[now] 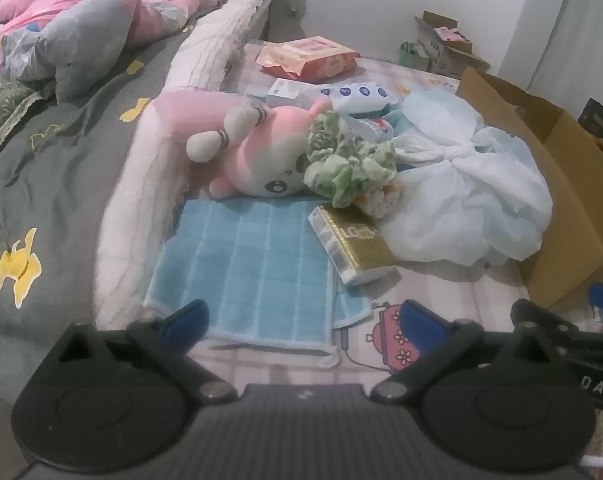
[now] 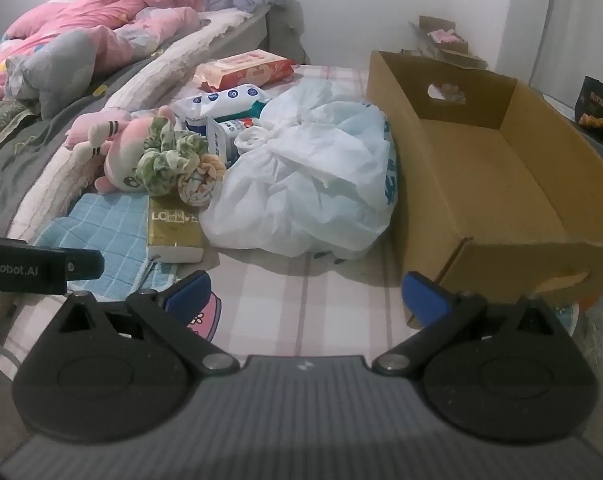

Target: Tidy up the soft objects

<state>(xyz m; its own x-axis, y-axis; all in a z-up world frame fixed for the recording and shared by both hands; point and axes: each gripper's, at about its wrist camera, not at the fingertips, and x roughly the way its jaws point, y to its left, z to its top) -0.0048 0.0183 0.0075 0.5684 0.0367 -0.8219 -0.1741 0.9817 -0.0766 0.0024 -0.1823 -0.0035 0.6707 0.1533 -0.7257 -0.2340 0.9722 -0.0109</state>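
Softness everywhere: pink plush toy [image 1: 257,152], blue quilted cloth [image 1: 245,268].
Both my claws, left claw [image 1: 301,320] and right claw [image 2: 307,296], gape empty; I'd pinch the light, squashy toy's body.

Both views look from a wrist along wide-spread jaws, tilted steeply down at a pink checked mat on the floor beside a bed. The left view faces a folded blue waffle-weave cloth [image 1: 245,264] just ahead of its jaws. The right view faces an open brown cardboard box [image 2: 497,184] beyond its right jaw. Both share a crumpled white plastic bag [image 1: 461,200] [image 2: 309,184] ahead and a pink plush toy [image 1: 245,152] [image 2: 117,152].
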